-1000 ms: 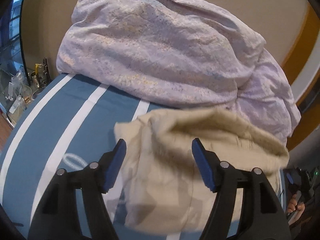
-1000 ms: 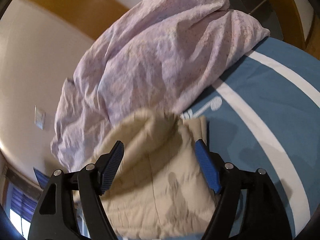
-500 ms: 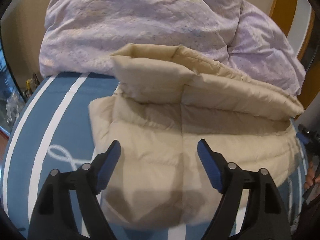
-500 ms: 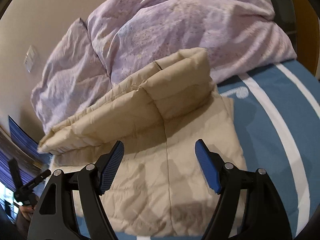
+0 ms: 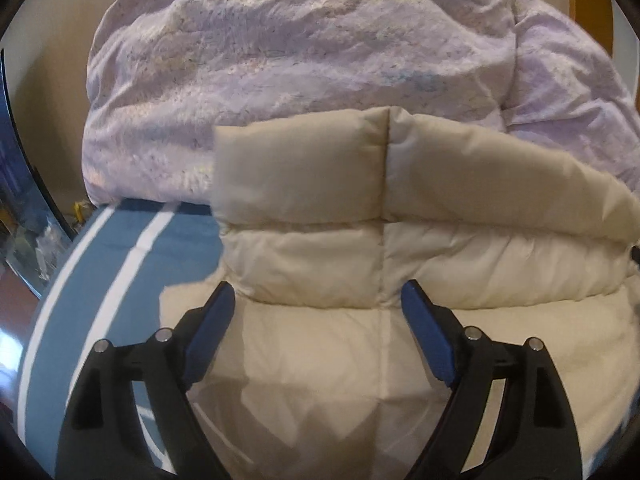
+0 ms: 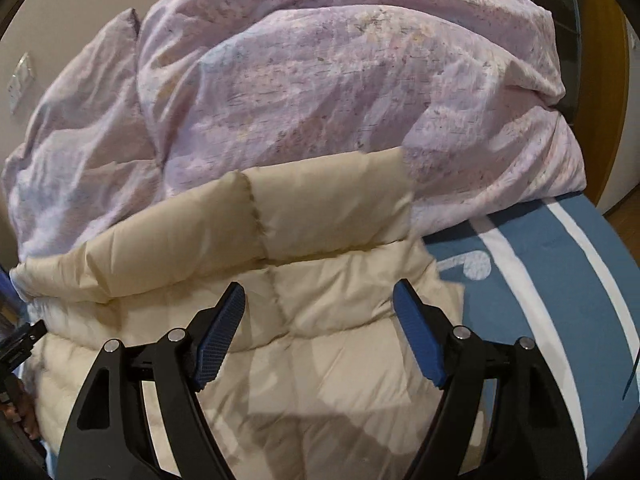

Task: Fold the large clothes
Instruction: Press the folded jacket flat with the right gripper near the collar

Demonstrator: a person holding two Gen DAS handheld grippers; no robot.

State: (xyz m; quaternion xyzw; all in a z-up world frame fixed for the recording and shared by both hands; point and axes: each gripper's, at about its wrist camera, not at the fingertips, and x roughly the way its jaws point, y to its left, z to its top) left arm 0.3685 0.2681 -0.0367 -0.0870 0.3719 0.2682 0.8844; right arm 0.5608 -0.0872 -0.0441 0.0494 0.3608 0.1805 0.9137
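A beige quilted jacket (image 5: pixel 460 252) lies folded on the blue bedsheet (image 5: pixel 120 264), its far part doubled over into a thick roll. My left gripper (image 5: pixel 316 288) hovers over the jacket's near layer, jaws opening, with only fabric below them and nothing pinched. In the right wrist view the same jacket (image 6: pixel 320 220) fills the lower half, and my right gripper (image 6: pixel 319 288) hangs above it, jaws opening wide and gripping nothing. The left gripper's black tip and a hand (image 6: pixel 16 344) show at that view's left edge.
A heaped lilac duvet (image 5: pixel 300 60) (image 6: pixel 320 80) rises right behind the jacket against the wall. White-striped blue sheet (image 6: pixel 560 280) lies bare to the jacket's right. Bottles and clutter (image 5: pixel 40 248) sit beyond the bed's left edge. A wooden door frame (image 6: pixel 612 80) stands at far right.
The jacket's upper half has dropped from the air onto its lower half. Both grippers have moved in over the jacket and levelled out, and the left jaws stand wider.
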